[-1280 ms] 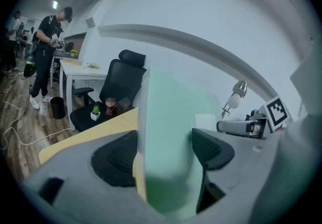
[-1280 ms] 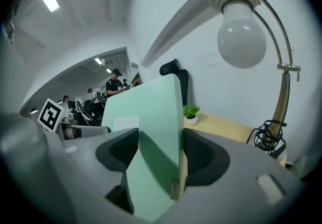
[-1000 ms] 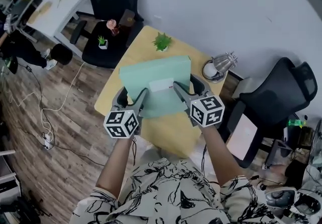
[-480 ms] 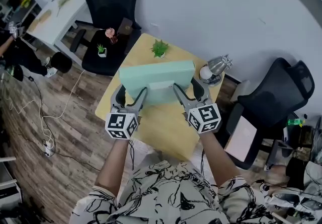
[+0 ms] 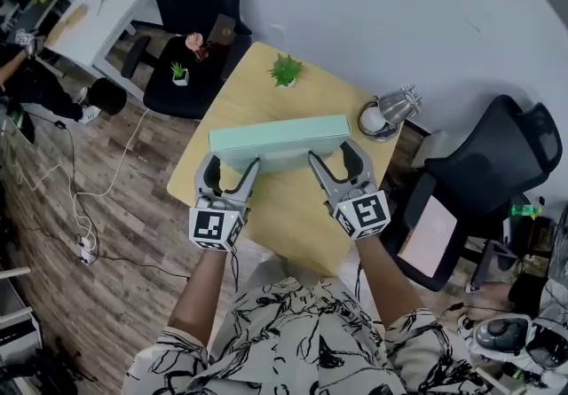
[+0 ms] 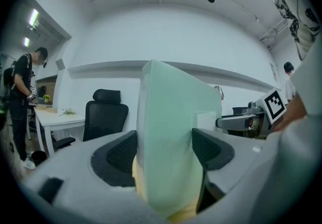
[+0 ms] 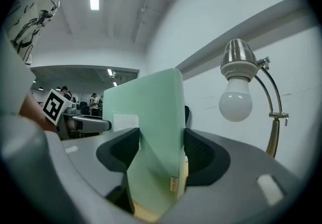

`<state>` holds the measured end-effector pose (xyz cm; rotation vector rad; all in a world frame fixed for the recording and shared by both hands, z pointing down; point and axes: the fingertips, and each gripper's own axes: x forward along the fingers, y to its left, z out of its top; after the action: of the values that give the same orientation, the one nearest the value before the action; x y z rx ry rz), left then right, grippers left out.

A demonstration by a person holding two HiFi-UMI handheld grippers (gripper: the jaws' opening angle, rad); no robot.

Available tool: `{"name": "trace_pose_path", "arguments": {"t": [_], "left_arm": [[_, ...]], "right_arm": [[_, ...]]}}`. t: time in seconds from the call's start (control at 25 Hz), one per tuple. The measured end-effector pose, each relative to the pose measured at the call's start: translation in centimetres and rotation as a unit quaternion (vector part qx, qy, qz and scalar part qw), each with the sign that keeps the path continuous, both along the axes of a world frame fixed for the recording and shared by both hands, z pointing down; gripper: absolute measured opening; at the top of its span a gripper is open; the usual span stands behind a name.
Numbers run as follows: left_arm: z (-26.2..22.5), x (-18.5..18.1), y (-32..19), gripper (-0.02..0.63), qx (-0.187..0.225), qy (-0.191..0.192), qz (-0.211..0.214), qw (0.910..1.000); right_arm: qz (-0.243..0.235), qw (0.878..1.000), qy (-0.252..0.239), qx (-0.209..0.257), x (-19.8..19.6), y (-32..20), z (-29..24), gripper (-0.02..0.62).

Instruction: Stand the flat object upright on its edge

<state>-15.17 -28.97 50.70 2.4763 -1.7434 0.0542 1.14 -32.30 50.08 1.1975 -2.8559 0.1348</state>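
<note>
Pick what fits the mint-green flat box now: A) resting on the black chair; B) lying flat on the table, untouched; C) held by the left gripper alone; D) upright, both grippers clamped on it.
D: the box shows only its narrow top edge from above, and the left gripper and right gripper each pinch it between their pads.
</note>
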Motion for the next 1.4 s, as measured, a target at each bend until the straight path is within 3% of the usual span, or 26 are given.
{"name": "trace_pose_path", "arguments": {"t": [0.6,0.92,1.4], "left_arm": [[1.9,0.4,1.4,0.348,0.006,-0.02,0.02,0.9996],[1.9,0.4,1.3,0.348,0.013,-0.03,0.036,0.9988],[1.7,-0.7,1.8,0.351,0.015,-0.037,0.035,0.9986]], "right_arm": [[-0.025,0.999,0.016,0.016,0.4,1.3,2.0,0.275],[-0.054,0.998,0.013,0.012,0.5,1.4,2.0,0.307],[-0.051,0.999,0.012,0.015,1.1,1.6,1.3,0.318]]}}
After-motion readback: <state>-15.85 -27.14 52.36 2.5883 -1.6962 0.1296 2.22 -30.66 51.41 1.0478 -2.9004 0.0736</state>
